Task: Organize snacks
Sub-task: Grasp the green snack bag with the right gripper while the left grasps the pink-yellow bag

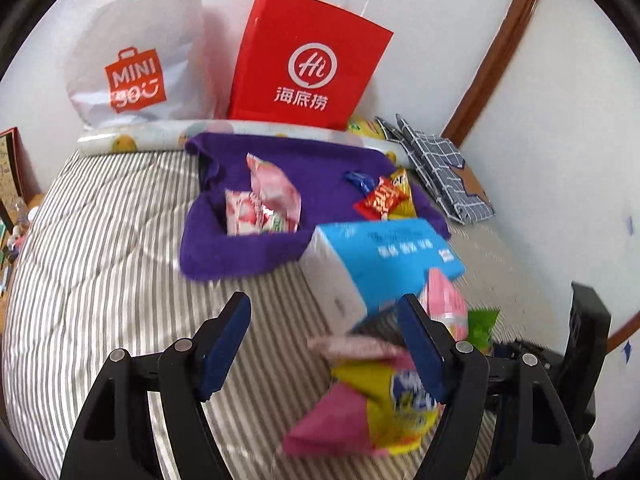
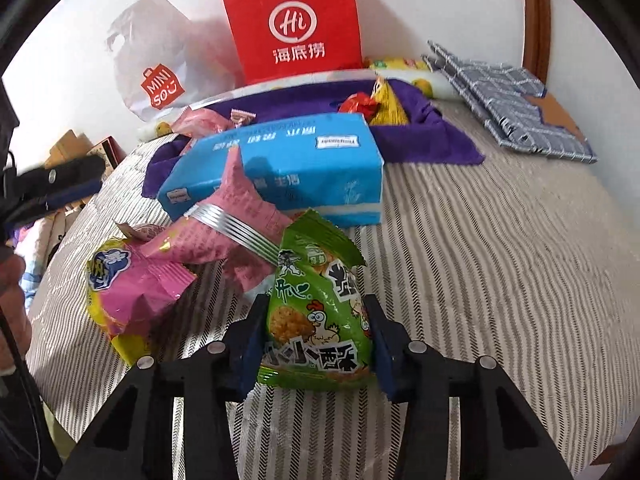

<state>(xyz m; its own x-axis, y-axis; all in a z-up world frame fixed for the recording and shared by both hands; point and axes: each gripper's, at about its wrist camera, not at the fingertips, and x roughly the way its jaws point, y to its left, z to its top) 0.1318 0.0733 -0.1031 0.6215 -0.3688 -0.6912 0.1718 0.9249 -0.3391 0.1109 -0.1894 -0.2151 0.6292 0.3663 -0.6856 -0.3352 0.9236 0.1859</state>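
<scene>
Your right gripper [image 2: 316, 344] is clamped on the green snack packet [image 2: 320, 312], its blue pads pressed against both sides, at the near edge of the striped bedspread [image 2: 500, 280]. Just left of it lie a pink packet with a silver band [image 2: 224, 220] and a pink-and-yellow packet [image 2: 132, 292], both resting on the cover. Behind them sits the blue tissue pack [image 2: 288, 168], its far side lying against the purple towel [image 2: 432, 132].

Your left gripper [image 1: 324, 340] stands wide apart with nothing pinched; the pink-and-yellow packet lies blurred beside its right finger.

On the towel farther back you have pink packets [image 1: 264, 200] on the left and a red packet [image 1: 382, 198] with a yellow one on the right. At the far edge a red paper bag [image 1: 308, 60] and a white plastic bag [image 1: 132, 48] lean on the white wall, with folded checked cloth [image 2: 508, 100] to the right near a brown door frame [image 1: 496, 52].
</scene>
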